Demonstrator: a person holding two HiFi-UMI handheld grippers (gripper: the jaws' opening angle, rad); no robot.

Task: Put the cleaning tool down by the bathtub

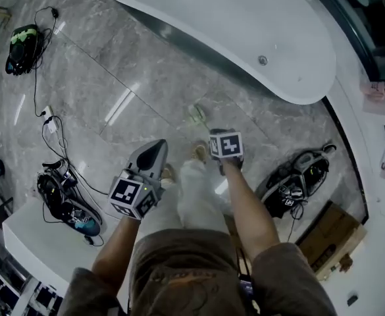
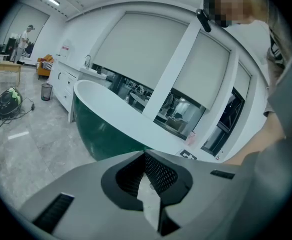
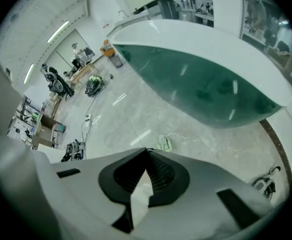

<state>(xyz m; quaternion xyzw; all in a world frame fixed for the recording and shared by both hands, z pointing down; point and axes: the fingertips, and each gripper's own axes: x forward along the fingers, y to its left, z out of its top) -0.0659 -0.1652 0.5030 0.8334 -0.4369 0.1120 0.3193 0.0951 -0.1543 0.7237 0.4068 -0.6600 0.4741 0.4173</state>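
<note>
The left gripper (image 2: 145,154) has its fingers closed tip to tip with nothing between them, and so has the right gripper (image 3: 146,150) (both are held up above the marble floor (image 1: 113,78)). Beyond them the pale green cleaning tool (image 1: 197,114) lies on that floor, apart from both grippers, near the bathtub (image 1: 212,18) and its dark green side.

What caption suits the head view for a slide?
Cleaning tool lies beside the bathtub; left claw and right claw hover shut and empty.
</note>
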